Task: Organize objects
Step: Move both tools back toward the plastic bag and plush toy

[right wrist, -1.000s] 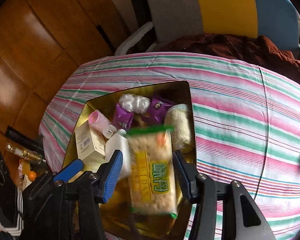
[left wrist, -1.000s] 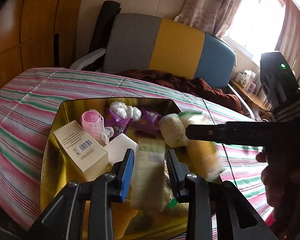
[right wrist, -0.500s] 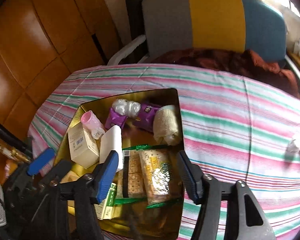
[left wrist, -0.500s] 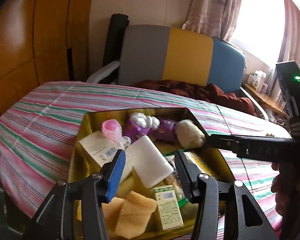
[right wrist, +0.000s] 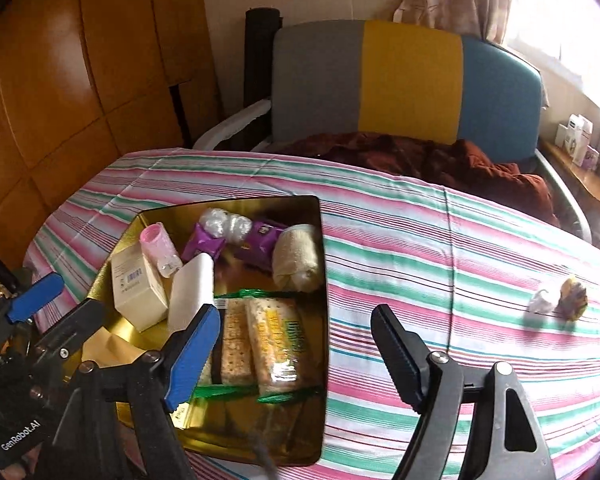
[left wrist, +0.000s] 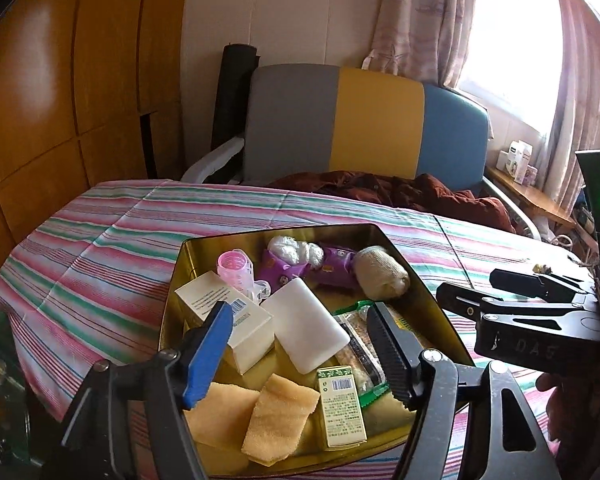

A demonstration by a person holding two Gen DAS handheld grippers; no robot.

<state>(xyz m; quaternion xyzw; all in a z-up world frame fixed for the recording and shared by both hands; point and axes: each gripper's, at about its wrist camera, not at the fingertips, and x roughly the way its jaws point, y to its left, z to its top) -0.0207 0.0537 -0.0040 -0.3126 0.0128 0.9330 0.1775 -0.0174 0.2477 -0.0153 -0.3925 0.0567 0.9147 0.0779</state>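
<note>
Left wrist view, left to right. Striped cloth (left wrist: 100,248) covers the desk; gold tray (left wrist: 188,246) sits at frame centre. In the tray, left side: cream box (left wrist: 210,300) with a barcode, pink bottle (left wrist: 236,268) behind it. Centre: white block (left wrist: 304,320) tilted against the box, purple packets (left wrist: 332,264) and a white wad (left wrist: 296,248) at the far wall. Lower centre: two yellow cloths (left wrist: 276,416), then a small green box (left wrist: 342,404). Right: cracker packs (left wrist: 360,344) and a beige roll (left wrist: 380,276) at the far right corner.

Left gripper (left wrist: 300,344) hangs over the tray, jaws spread and opening, nothing between the pads. Right gripper (left wrist: 500,292) enters from the right edge of the frame.

Right wrist view, left to right. Same tray at lower left, cracker packs (right wrist: 260,340) lying flat at its near right side. Right gripper (right wrist: 292,348) is above the tray's right rim, jaws spread and opening, pinching nothing. Far right on the cloth, well apart from the tray: a small white wad (right wrist: 542,302) touching a dark yellowish lump (right wrist: 574,296); cannot tell what either is.
</note>
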